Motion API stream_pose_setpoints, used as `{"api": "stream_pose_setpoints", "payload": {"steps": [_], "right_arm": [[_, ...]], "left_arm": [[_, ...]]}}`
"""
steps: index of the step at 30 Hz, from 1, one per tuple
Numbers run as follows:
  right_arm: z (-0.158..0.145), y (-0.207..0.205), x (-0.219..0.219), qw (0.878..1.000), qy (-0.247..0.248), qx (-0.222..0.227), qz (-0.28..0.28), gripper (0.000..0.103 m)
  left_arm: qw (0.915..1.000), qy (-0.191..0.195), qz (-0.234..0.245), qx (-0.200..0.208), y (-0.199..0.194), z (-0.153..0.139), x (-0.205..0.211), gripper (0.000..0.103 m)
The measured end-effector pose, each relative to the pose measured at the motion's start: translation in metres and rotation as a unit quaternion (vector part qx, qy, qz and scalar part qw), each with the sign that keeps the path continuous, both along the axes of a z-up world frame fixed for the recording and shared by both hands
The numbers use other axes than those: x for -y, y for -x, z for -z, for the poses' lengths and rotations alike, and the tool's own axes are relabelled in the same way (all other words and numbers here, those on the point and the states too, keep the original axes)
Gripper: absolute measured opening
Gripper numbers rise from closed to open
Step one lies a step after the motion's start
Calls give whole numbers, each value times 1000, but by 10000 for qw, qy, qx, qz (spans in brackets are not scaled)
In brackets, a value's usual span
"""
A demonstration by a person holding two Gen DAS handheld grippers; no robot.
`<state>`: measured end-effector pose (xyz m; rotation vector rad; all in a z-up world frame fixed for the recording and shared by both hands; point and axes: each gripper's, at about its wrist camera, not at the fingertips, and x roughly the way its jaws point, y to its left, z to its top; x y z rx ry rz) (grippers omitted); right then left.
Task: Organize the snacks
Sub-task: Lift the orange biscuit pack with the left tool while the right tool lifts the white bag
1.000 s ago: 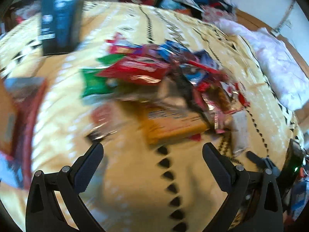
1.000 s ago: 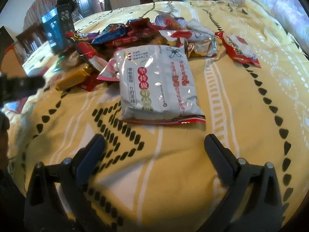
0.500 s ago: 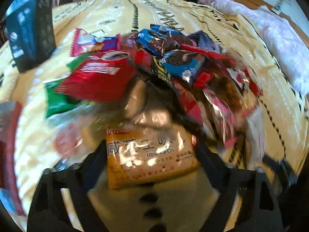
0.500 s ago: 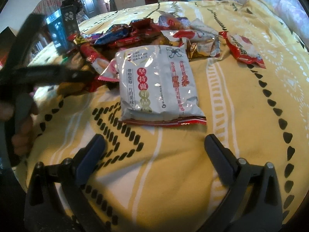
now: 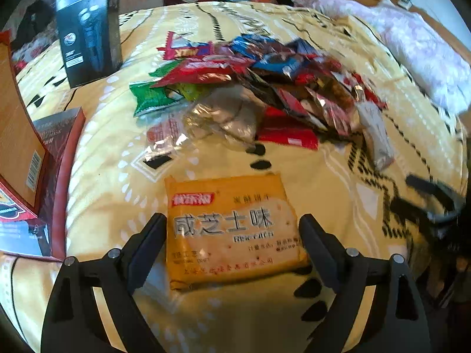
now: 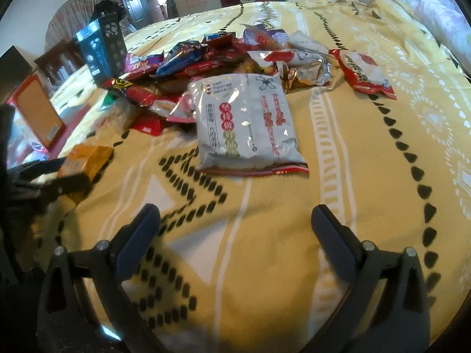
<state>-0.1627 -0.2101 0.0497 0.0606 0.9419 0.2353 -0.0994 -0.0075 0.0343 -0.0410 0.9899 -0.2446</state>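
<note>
An orange biscuit packet [image 5: 232, 226] lies flat on the yellow bedspread [image 5: 338, 176], apart from the snack pile [image 5: 265, 70]. My left gripper [image 5: 231, 220] straddles it; its jaws are opening, with a fingertip [image 5: 156, 226] close beside each side edge and the pads not pressing. The right wrist view shows the same packet [image 6: 85, 158] at far left. My right gripper [image 6: 235, 211] hangs open over bare bedspread, with a white and red snack bag [image 6: 244, 123] lying just ahead of it.
A black box [image 5: 88, 26] stands upright behind the pile on the left. Brown and red cartons [image 5: 20, 147] lie along the left edge of the bed. White bedding [image 5: 426, 53] is bunched at the right. A red packet [image 6: 362, 70] lies apart from the pile.
The left gripper closed around the orange packet at the pile's edge and drew it toward the near side of the bed, where it now lies alone. The right gripper has stayed put.
</note>
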Motion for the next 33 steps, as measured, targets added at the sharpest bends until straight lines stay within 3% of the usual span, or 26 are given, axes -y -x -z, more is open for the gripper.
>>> {"api": "stream_pose_setpoints", "payload": {"steps": [5, 7, 14, 21, 33], "right_arm": [[-17, -4, 1, 9998, 10, 157, 75, 103], [-21, -10, 1, 9998, 46, 208, 66, 103], [-1, -6, -2, 9996, 286, -44, 30, 103], [15, -11, 4, 9993, 97, -316, 202, 103], [14, -10, 5, 9992, 28, -280, 278, 103]], "left_arm": [[9999, -86, -103, 23, -20, 4, 12, 92], [9996, -240, -58, 122, -21, 12, 15, 97], [9979, -536, -128, 351, -19, 26, 23, 103], [9982, -457, -140, 364, -18, 28, 22, 103], [9984, -338, -167, 411, -14, 26, 18, 103]]}}
